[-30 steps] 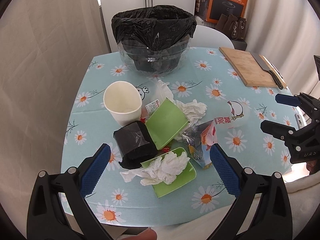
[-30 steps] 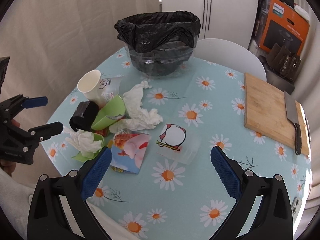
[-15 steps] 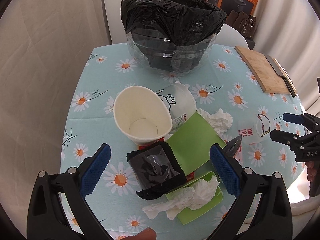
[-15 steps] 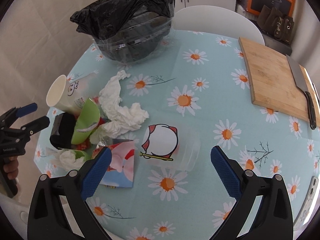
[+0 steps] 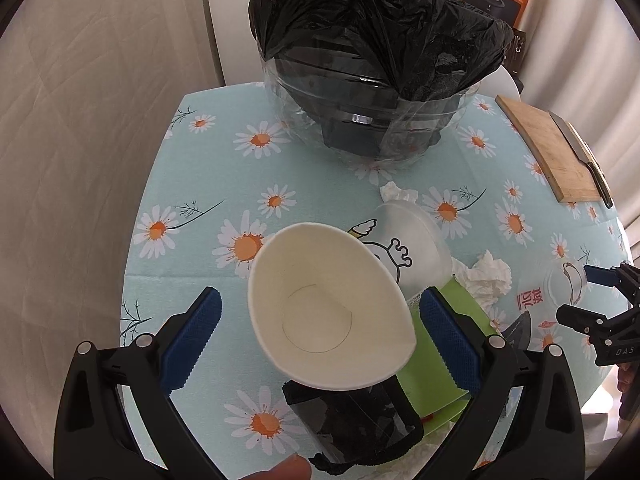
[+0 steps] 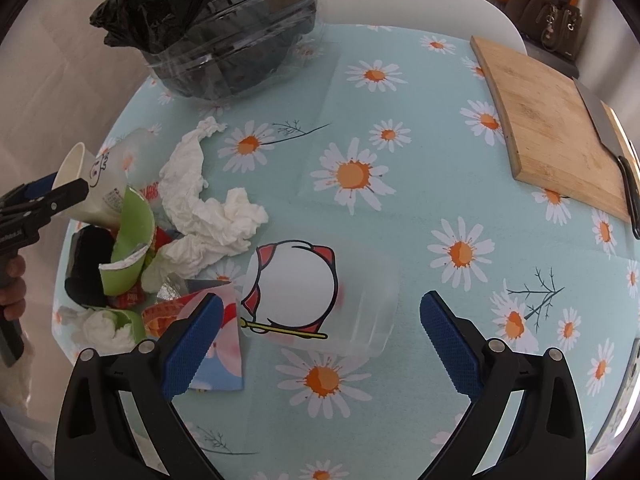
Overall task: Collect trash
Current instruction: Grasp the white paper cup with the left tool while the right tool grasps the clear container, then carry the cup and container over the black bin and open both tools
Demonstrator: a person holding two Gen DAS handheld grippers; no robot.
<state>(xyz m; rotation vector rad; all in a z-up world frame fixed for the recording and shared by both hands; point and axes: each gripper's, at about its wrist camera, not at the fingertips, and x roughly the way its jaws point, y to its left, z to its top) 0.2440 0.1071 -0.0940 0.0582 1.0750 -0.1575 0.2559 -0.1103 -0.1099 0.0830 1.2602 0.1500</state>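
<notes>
Paper cup (image 5: 328,312) — seemingly tipped, mouth toward the camera — sits between the left gripper's (image 5: 320,340) apart jaws.

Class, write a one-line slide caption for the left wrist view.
Open left gripper straddles a white paper cup amid table litter, with the bag-lined bin waiting behind.

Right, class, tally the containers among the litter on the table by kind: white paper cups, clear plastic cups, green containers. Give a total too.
White paper cup: 1
Clear plastic cups: 2, one beside the paper cup, one on its side
Green containers: 2, one crushed, one holding tissue
Total: 5
</notes>
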